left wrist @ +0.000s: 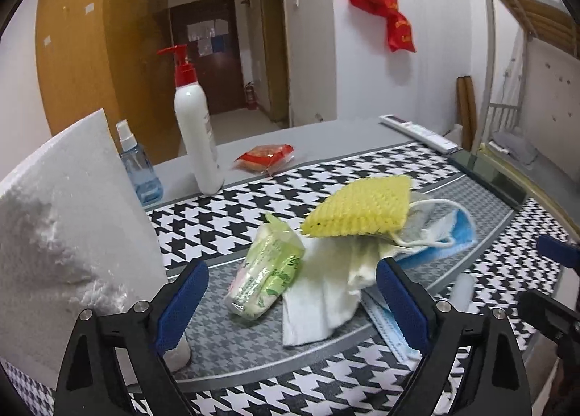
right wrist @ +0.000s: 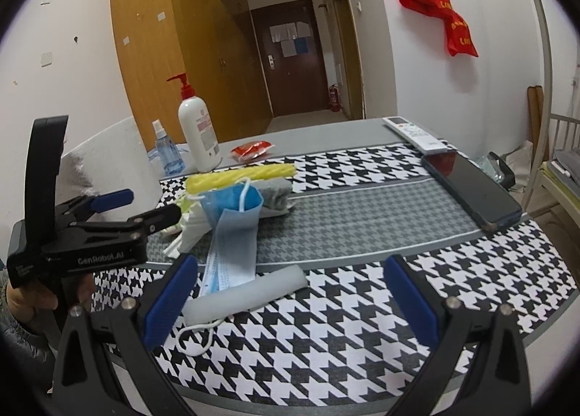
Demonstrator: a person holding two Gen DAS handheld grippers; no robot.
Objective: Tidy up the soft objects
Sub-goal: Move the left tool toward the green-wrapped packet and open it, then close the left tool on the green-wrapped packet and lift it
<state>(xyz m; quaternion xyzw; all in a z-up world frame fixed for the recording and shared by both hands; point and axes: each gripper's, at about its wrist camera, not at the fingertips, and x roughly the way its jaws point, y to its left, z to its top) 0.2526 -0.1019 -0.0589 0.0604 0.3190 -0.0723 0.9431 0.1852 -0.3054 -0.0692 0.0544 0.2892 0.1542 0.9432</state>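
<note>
A pile of soft things lies on the houndstooth mat (left wrist: pixel 362 169): a yellow foam net (left wrist: pixel 362 207) on top, blue face masks (left wrist: pixel 455 240) under it, white folded tissue (left wrist: pixel 326 303), and a green tissue pack (left wrist: pixel 268 271). My left gripper (left wrist: pixel 290 300) is open, its jaws around the tissue pack and tissue, a little above the mat. In the right wrist view the pile shows at the left: the yellow net (right wrist: pixel 241 174), a blue mask (right wrist: pixel 232 234). A white foam tube (right wrist: pixel 246 292) lies between the jaws of my open right gripper (right wrist: pixel 290 300). The left gripper (right wrist: pixel 143 204) shows there too.
A white styrofoam block (left wrist: pixel 61 234) stands at the left. A pump bottle (left wrist: pixel 195 129), a blue spray bottle (left wrist: pixel 139 169) and a red snack packet (left wrist: pixel 264 156) stand behind. A phone (right wrist: pixel 471 191) and a remote (right wrist: pixel 413 135) lie at the right.
</note>
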